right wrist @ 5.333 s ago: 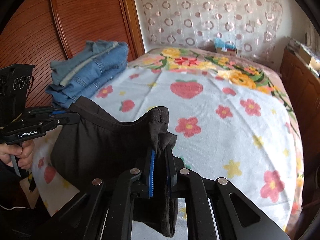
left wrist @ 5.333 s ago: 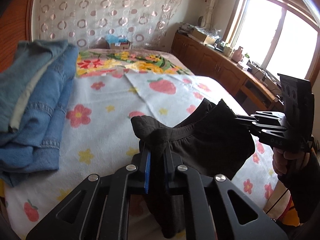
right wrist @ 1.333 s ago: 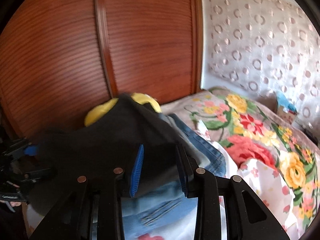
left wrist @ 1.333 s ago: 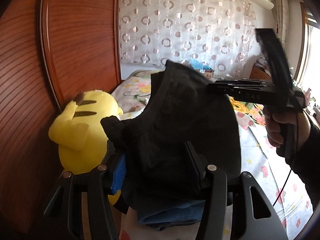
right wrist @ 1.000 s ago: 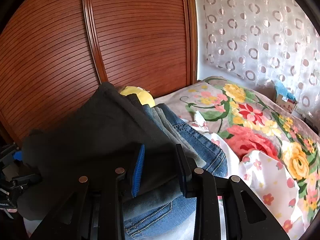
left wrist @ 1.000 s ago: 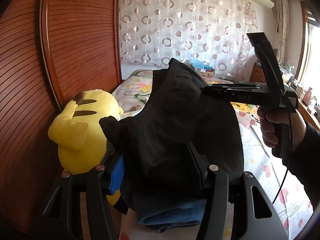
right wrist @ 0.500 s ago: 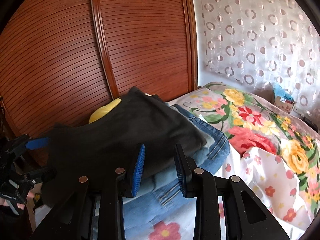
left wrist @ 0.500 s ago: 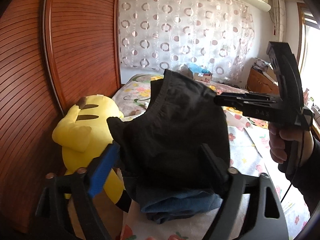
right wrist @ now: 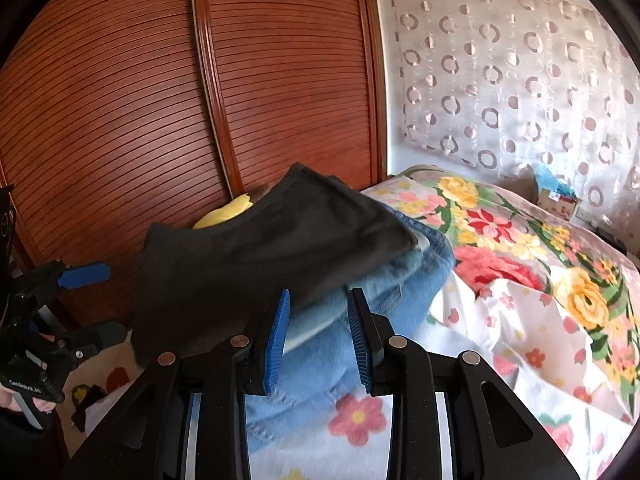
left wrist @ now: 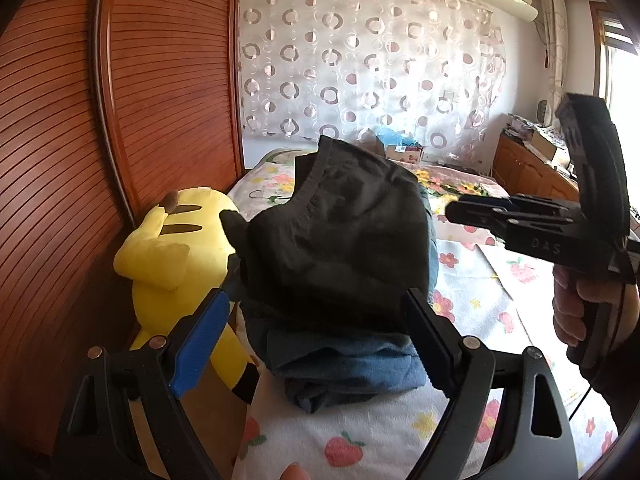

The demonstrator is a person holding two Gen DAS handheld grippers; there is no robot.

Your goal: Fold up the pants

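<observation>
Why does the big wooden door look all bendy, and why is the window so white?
Both views: fisheye lenses curve the wooden door. Left wrist view: daylight washes the window out to white, and the black pants look dark against it. Right wrist view: the folded jeans look slightly blurred.

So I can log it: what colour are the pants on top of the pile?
Black pants, clearest in the left wrist view.
</observation>
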